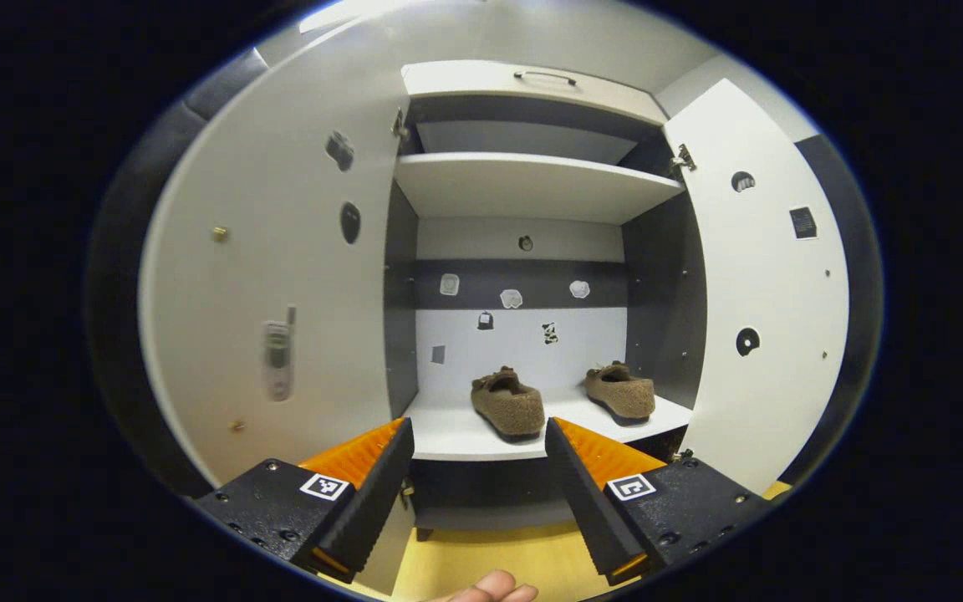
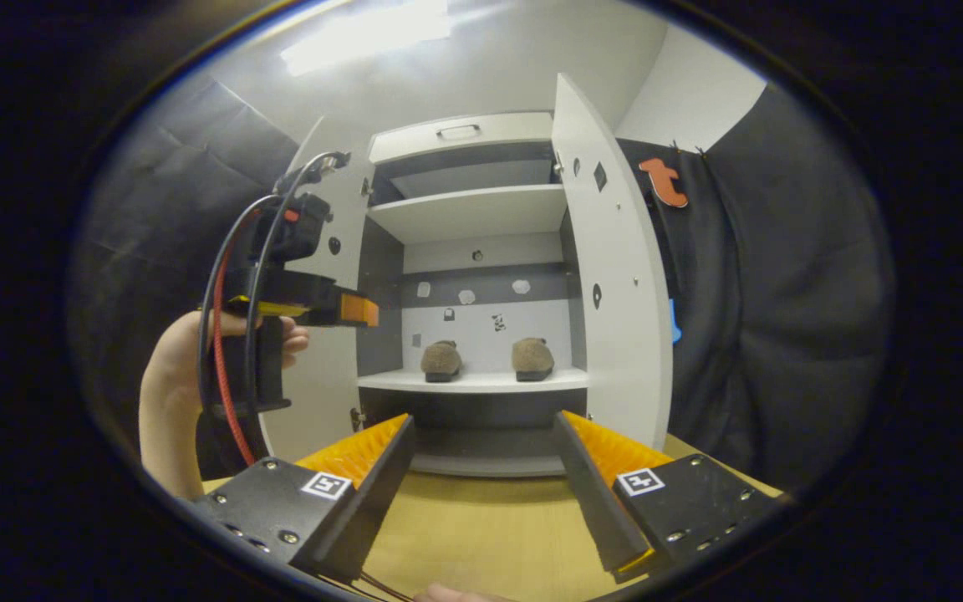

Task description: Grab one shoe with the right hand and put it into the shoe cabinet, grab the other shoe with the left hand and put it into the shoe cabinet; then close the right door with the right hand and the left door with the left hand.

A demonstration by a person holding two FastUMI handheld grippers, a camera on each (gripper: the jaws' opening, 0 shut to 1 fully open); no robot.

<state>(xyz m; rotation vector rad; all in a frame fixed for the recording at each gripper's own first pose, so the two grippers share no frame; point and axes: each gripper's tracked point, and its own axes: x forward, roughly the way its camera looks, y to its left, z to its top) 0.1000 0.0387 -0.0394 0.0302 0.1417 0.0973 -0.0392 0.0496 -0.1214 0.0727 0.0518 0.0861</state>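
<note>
Left gripper view: a pale wooden table top [image 1: 481,560] carries a white shoe cabinet [image 1: 532,188] with dark inner walls, standing open. Left door [image 1: 281,276] and right door [image 1: 761,309] are both swung wide. Two brown fuzzy shoes sit on the lower shelf [image 1: 448,431]: left shoe [image 1: 508,403] nearer the shelf's front edge, right shoe [image 1: 620,391] a little farther back, near the right wall. They are apart, not touching. Small stickers dot the back panel and both doors. Left gripper [image 1: 476,456] hovers in front of the shelf, fingers spread, nothing between them. A fingertip shows at the bottom edge.

Right gripper view: farther back from the cabinet [image 2: 473,209]; black cloth hangs to either side. Both shoes [image 2: 441,360] [image 2: 532,357] rest side by side on the lower shelf. Doors open. Right gripper [image 2: 483,456] over the table top [image 2: 481,527], fingers spread, empty. To the left, a hand [image 2: 189,351] holds the other gripper [image 2: 314,305] with its cables, raised near the left door.
</note>
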